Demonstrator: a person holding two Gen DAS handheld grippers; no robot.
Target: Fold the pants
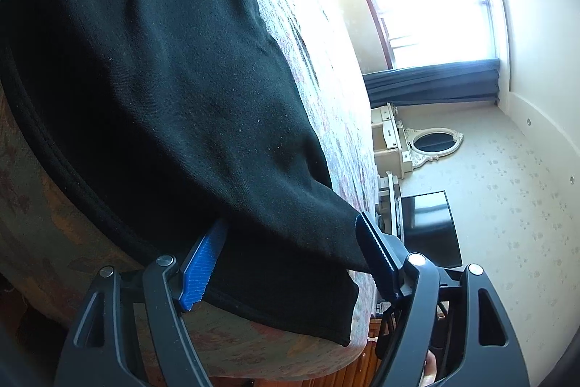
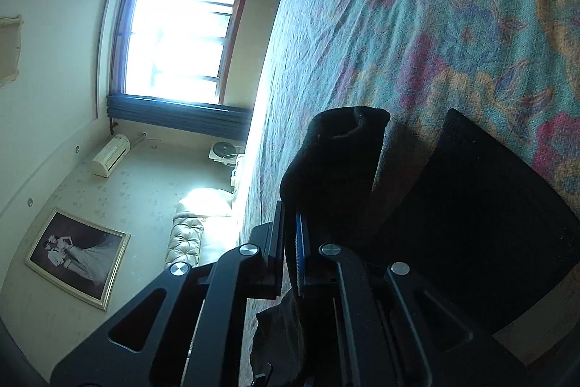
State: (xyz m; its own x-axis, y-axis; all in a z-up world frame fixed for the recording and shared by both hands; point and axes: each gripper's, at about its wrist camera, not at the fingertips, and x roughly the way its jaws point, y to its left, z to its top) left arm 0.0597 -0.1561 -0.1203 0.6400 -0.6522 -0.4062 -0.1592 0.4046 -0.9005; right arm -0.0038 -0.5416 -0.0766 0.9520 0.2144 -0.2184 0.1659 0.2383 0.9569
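The black pants (image 1: 152, 78) lie on a floral bedspread (image 1: 319, 68) and fill most of the left wrist view. My left gripper (image 1: 290, 234) is open, its blue pads wide apart on either side of a folded edge of the pants. In the right wrist view my right gripper (image 2: 290, 223) is shut on a bunched fold of the black pants (image 2: 333, 162), which stands up from between the pads. More black pants fabric (image 2: 489, 223) lies to the right on the bedspread (image 2: 417, 6).
The bed edge (image 1: 362, 147) runs close to the left gripper, with a dark screen (image 1: 427, 223) and white furniture (image 1: 395, 140) beyond it. A bright window (image 2: 177, 38), an air conditioner (image 2: 110, 156) and a framed photo (image 2: 78, 252) show past the bed.
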